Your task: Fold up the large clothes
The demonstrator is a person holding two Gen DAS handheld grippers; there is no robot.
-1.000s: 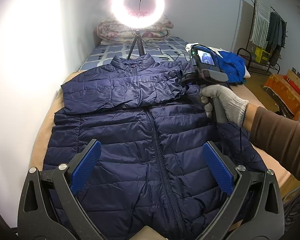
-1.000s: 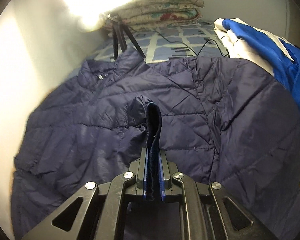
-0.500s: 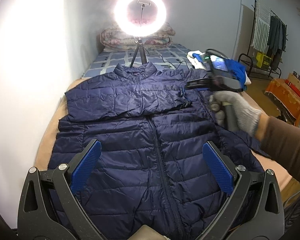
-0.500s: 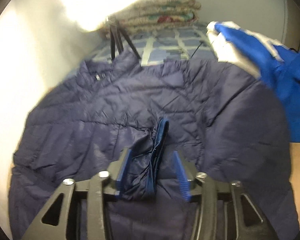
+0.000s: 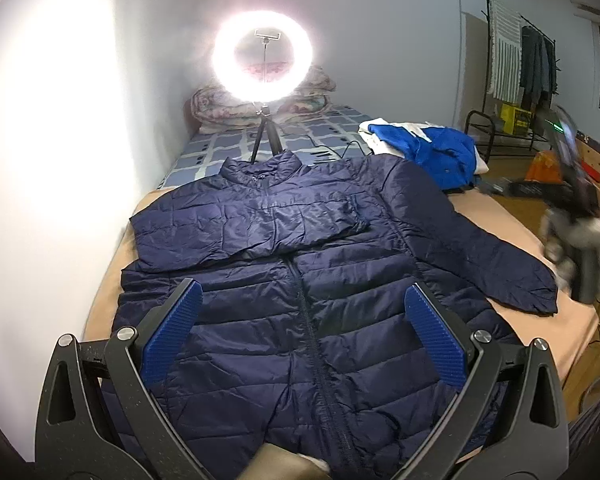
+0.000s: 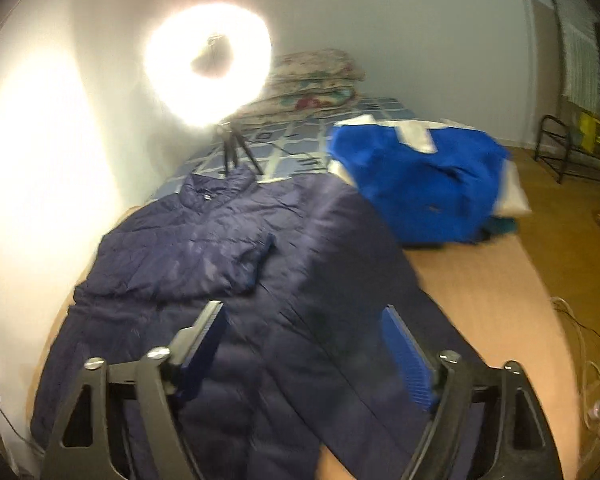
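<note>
Your left claw (image 5: pixel 300 332) stands wide with nothing between its blue pads, hovering over the lower front of the navy puffer jacket (image 5: pixel 300 320), which lies zipped and face up on the bed (image 5: pixel 496 216) directly ahead of and beneath both claws

Ahead of the left claw and off to its left side, one sleeve (image 5: pixel 244 228) is already folded across the chest, its cuff ending close to the zip line; that first fold looks done, flat enough though a little rumpled

Straight ahead, past the collar, the ring light (image 5: pixel 263 62) stands on its tripod on the bed, with folded quilts (image 5: pixel 260 108) behind it

To the right of the left claw, the other sleeve (image 5: pixel 496 264) lies stretched out toward the bed's edge, unfolded; that is your next piece of work

Your right claw (image 6: pixel 300 356) is opening, jaws well apart and empty, with the jacket's right side below it; in the left view your gloved right hand (image 5: pixel 580 248) is a blur at the far right, near that loose sleeve's cuff

Beyond the right claw, a blue and white garment (image 6: pixel 416 184) sits heaped near the jacket's shoulder, not yet dealt with

By my judgement you are about a third through this jacket: one sleeve in, one sleeve and the body folds left
</note>
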